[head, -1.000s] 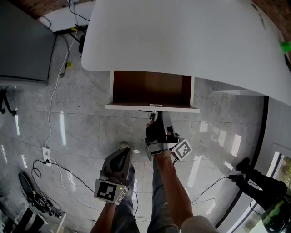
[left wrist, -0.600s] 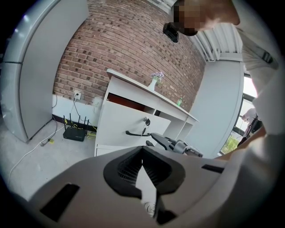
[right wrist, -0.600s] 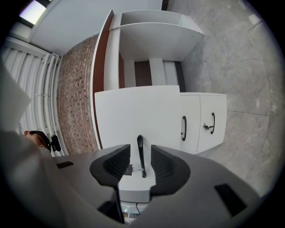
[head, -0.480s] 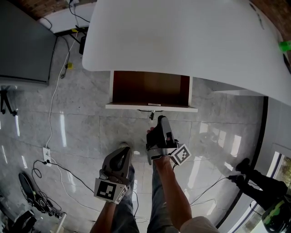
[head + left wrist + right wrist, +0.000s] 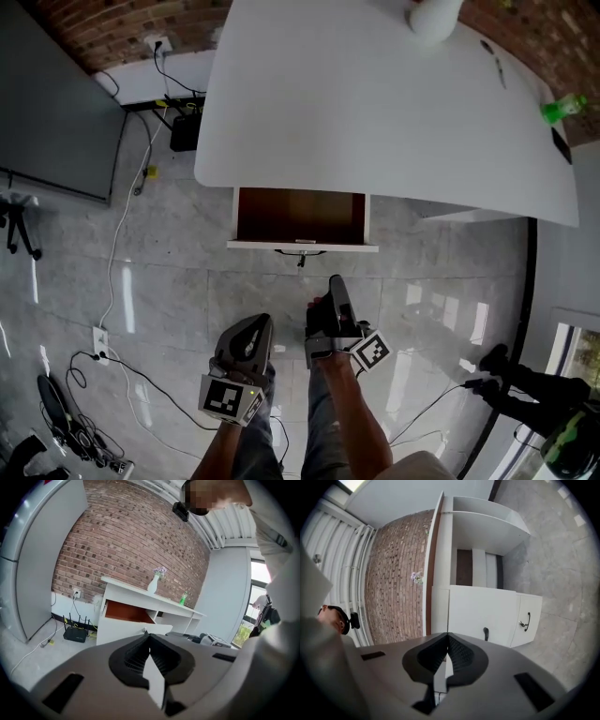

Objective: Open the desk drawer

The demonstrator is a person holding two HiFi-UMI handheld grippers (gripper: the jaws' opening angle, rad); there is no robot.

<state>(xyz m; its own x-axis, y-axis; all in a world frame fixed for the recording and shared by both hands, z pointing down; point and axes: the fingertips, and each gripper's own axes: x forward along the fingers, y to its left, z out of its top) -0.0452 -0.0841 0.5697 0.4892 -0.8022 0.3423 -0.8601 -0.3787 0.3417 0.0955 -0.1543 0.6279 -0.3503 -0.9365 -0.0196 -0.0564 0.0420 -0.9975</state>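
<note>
The right gripper (image 5: 335, 281) has its jaws pressed together, having just been closing, and nothing lies between them: in the right gripper view the ribbed pads (image 5: 459, 656) meet on empty air. It is held out ahead of the person's leg and turned on its side, aimed at the desk drawer (image 5: 300, 217) but clear of it, with the small dark handle (image 5: 301, 255) on the white front a little beyond its nose. That reads as a gripper that has let go because the pull is finished, not one lining up for a grasp. The left gripper (image 5: 261, 323) is likewise squeezed together on nothing and sits lower and further back, beside the other knee; it looks idle, kept out of the way since one handle needs only one gripper. The drawer itself stands pulled well out from under the white worktop (image 5: 375, 112), its brown inside bare and open to the head view, so the task appears essentially done. To the drawer's right in the head view the desk has an open recess, and the right gripper view shows a cupboard door (image 5: 527, 616) with its own handle, untouched. A white vase (image 5: 433, 14) stands at the worktop's far edge, well apart from all this, and pale polished floor tiles (image 5: 169, 262) lie below
</note>
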